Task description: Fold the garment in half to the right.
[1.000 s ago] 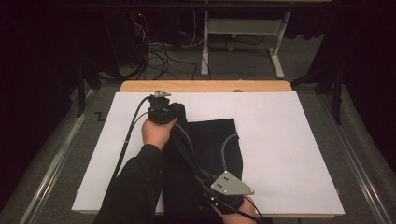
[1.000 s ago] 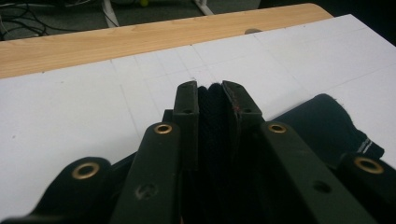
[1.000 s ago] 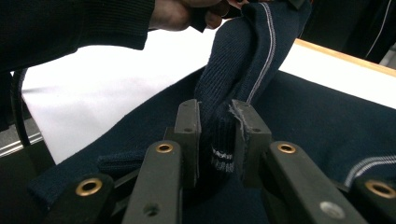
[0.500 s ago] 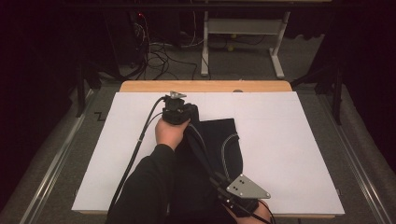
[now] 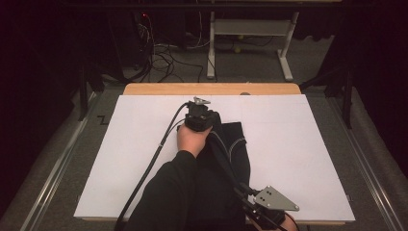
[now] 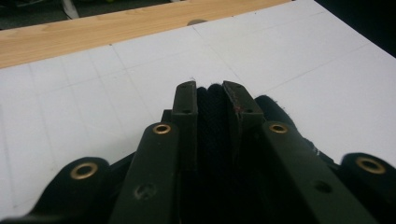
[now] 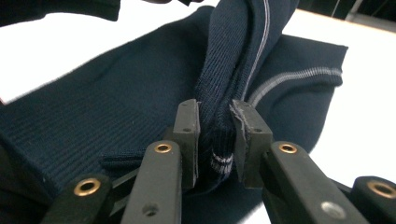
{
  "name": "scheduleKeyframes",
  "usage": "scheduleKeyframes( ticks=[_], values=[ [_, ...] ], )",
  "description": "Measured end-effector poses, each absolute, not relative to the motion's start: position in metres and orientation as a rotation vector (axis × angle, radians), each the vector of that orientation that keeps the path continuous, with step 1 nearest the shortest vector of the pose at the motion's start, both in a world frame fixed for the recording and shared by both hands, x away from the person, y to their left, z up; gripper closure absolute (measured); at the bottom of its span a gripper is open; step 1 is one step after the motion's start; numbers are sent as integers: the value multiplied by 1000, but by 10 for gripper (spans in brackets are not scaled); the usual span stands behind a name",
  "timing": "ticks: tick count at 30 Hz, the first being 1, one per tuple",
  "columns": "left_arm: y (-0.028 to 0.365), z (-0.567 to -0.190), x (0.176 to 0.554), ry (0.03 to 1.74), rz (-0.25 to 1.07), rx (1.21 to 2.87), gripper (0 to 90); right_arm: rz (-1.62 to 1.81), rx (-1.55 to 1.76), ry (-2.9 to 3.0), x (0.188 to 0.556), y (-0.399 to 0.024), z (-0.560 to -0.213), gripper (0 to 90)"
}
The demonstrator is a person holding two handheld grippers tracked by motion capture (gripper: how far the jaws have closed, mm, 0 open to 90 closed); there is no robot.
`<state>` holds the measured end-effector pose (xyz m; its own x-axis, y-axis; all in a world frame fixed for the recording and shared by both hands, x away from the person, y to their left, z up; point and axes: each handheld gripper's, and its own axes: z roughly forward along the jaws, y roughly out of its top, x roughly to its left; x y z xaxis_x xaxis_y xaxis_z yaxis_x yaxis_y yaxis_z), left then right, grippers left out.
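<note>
Seen from the high view, the dark navy knitted garment with pale grey seam stitching (image 5: 231, 149) lies in the middle of the white paper-covered worktop (image 5: 308, 144), running from near the centre back toward my near edge. My left gripper (image 5: 199, 115) sits at the garment's far end, held in a bare hand (image 5: 191, 139) with a black sleeve behind it. My right gripper (image 5: 269, 211), with its grey three-cornered plate on top, is at the near edge of the worktop, by the garment's near end.

In the left gripper view, the jaws are clenched on a thick bunch of dark knit, which fills the narrow gap between the two black pads (image 6: 186, 100). Beyond them lie the white sheet and a strip of pale wooden board (image 6: 93, 35).

In the right gripper view, the jaws grasp a raised ridge of the navy fabric (image 7: 219, 93) between their pads (image 7: 187, 126). The ridge rises away from the jaws toward the far end, and the rest of the cloth spreads flat to either side. A small white-lettered label appears to sit low in the pinched fold, though it is too blurred for me to read.
</note>
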<state>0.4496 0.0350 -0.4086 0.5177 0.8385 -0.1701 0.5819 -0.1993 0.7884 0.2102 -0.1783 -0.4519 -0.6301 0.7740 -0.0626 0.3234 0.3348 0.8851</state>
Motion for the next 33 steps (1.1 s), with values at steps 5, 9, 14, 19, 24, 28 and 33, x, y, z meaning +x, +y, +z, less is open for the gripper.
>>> scheduleKeyframes(
  ticks=[5,9,14,19,24,28,33],
  values=[
    [25,-413,452,1173,376,1911,716,1224,974,2140,208,-184,-456,735],
    [17,-416,453,1147,384,1909,627,1212,982,2141,205,-187,-457,723],
    [8,-415,450,1103,365,1908,596,1217,997,2123,201,-192,-455,737],
    [-1,-413,447,1067,350,1917,576,1233,998,2096,200,-195,-452,730],
    [1,-413,445,1049,356,1948,520,1247,1007,2080,200,-197,-450,670],
    [7,-413,443,1022,358,1969,432,1255,1009,2072,200,-197,-450,612],
    [15,-414,435,997,377,1963,354,1271,1007,2066,200,-196,-450,542]
  ],
)
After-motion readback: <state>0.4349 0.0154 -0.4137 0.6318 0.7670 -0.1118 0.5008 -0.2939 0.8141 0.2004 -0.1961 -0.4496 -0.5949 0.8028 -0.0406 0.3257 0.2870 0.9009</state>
